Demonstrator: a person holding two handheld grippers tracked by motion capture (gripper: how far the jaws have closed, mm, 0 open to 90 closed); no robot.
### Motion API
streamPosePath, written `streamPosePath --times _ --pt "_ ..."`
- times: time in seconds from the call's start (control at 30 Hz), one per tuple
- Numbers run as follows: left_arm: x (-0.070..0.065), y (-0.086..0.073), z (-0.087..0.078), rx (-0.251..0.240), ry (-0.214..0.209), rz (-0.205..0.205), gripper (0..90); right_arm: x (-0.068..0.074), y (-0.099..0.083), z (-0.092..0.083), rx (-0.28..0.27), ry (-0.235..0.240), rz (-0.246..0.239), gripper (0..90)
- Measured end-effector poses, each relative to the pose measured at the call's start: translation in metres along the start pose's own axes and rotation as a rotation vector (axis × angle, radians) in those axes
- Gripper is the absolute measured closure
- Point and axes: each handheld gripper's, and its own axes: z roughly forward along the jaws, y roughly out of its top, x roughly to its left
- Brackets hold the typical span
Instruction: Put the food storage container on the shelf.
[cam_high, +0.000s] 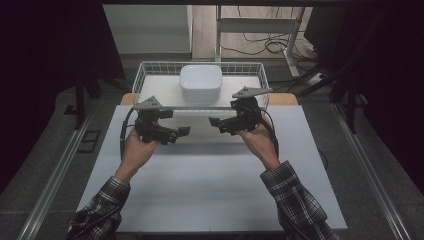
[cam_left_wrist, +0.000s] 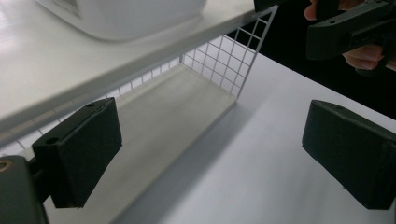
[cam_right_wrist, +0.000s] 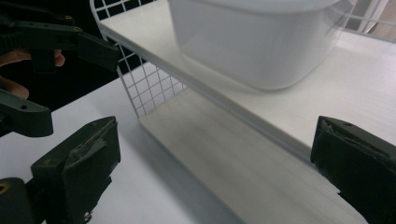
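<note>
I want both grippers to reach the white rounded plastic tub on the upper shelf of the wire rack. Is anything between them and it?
Nothing visible lies between. The left gripper and right gripper hang open over the white table, just in front of the white wire rack. The white rounded plastic tub sits on the upper shelf, whose front edge they must rise above.

cut-off edges and hidden parts around the shelf

the picture's top edge is cropping the white rounded plastic tub (cam_right_wrist: 261, 42) in the right gripper view, the upper white board (cam_left_wrist: 70, 60) is hiding its base in the left gripper view, and the white wire mesh basket (cam_high: 150, 67) is partly covering the lower shelf.
</note>
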Motion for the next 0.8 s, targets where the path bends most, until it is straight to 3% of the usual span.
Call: streamPosePath --times 0.33,0.8 --pt "-0.005 -0.018 0.007 0.01 -0.048 -0.008 5.4 0.007 -0.016 0.002 0.005 0.019 -0.011 0.8" --pt "-0.011 -0.05 0.019 0.003 -0.08 -0.034 5.4 0.01 -0.052 0.004 0.012 0.057 -0.003 0.0"
